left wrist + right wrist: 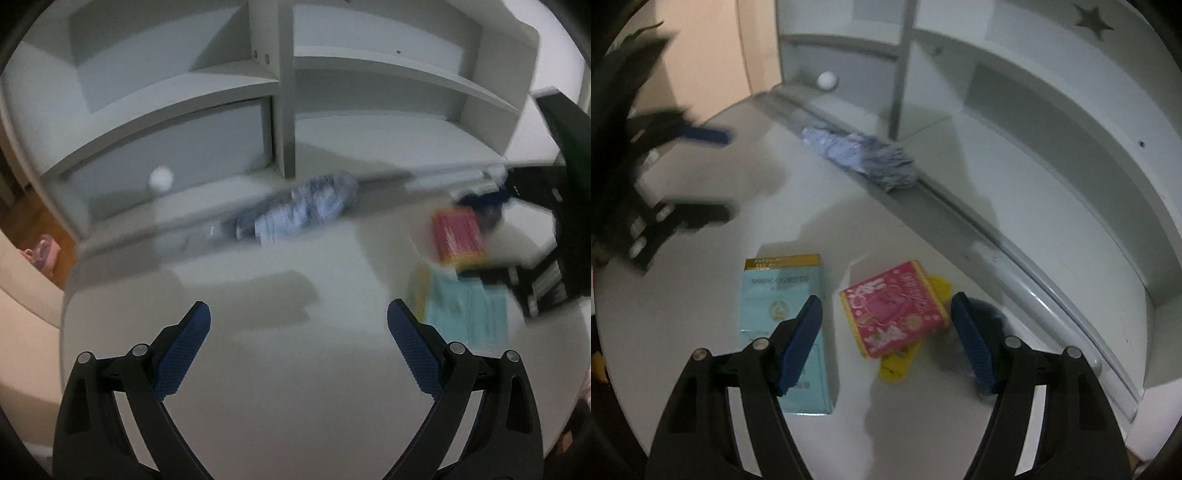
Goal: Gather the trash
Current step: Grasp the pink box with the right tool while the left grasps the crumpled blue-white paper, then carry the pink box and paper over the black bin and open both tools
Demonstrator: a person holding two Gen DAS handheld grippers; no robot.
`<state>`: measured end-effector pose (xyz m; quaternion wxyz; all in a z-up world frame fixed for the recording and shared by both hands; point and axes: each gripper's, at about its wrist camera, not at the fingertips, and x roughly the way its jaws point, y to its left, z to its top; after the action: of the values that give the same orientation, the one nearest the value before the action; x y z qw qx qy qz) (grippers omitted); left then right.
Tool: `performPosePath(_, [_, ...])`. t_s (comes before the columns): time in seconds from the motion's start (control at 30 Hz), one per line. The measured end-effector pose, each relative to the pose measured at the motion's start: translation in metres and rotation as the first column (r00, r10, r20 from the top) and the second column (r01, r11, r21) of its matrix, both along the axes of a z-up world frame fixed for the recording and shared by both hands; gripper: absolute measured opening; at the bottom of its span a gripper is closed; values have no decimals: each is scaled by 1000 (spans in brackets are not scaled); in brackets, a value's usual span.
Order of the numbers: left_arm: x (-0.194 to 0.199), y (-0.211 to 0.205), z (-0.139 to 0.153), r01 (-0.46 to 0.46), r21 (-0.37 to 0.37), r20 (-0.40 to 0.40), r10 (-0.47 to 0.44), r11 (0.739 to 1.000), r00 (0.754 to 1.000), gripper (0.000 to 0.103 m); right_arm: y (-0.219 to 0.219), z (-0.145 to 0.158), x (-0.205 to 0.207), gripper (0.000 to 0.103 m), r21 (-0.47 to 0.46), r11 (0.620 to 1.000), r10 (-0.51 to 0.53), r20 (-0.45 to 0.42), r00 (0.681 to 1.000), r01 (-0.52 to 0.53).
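Trash lies on a white desk. A crumpled bluish plastic wrapper rests against the shelf base. A red and pink box lies on a yellow wrapper. A light blue carton lies flat beside it. A dark crumpled bag sits by the right fingertip. My left gripper is open and empty above bare desk. My right gripper is open, with the red box between its fingers.
A white shelf unit stands along the desk's back, with a drawer and round white knob. The other gripper shows blurred at the left of the right wrist view. The desk edge drops off at the left.
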<state>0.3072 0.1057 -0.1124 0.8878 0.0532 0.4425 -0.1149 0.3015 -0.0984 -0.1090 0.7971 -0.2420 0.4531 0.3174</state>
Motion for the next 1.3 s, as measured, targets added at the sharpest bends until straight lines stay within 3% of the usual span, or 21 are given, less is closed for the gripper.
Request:
performPosePath(0.2, [56,-13,0,19,18,23,-19,1000,1000,94,-12,15,-9,58,72,997,-16,6,1000,16])
performPosePath(0.3, [71,-30,-8,72,97,10,-74,993,997,93,-22,26,-21,58,104,994,-30,16,999,28])
performPosePath(0.37, [77,-39,-13,99,137,-3,-100,986,995,77,-29,30,-29,58,116,993,-34,12,999,32])
performPosePath(0.43, [79,-46,-15,118,143,-11,-117,983,993,51,-34,33,-38,58,116,993,-32,18,999,30])
performPosePath(0.5, [77,-50,-11,114,162,-4,-115,980,993,43,-35,37,-44,57,117,992,-43,31,999,39])
performPosePath(0.57, [69,-53,0,99,166,27,-105,981,994,38,-45,44,-54,57,141,988,-68,37,997,62])
performPosePath(0.6, [64,-54,6,99,147,36,-106,984,994,31,-52,49,-58,57,156,985,-83,38,996,76])
performPosePath(0.77, [18,-66,42,87,81,67,-93,993,993,30,-85,62,-88,56,228,957,-190,30,981,178])
performPosePath(0.9, [-32,-99,66,106,42,95,-110,993,989,30,-127,61,-123,56,256,918,-317,13,948,303])
performPosePath(1.03, [-93,-150,79,204,13,127,-204,979,971,30,-190,58,-173,56,276,844,-477,-7,879,460])
performPosePath(1.13, [-134,-211,74,324,-33,125,-317,946,940,30,-244,53,-215,56,294,756,-606,-20,795,585])
performPosePath(1.27, [-181,-294,68,482,-74,123,-472,873,873,30,-321,43,-280,56,316,602,-765,-35,643,733])
performPosePath(1.3, [-190,-312,66,518,-80,120,-508,852,853,30,-344,38,-301,56,316,547,-809,-39,587,775])
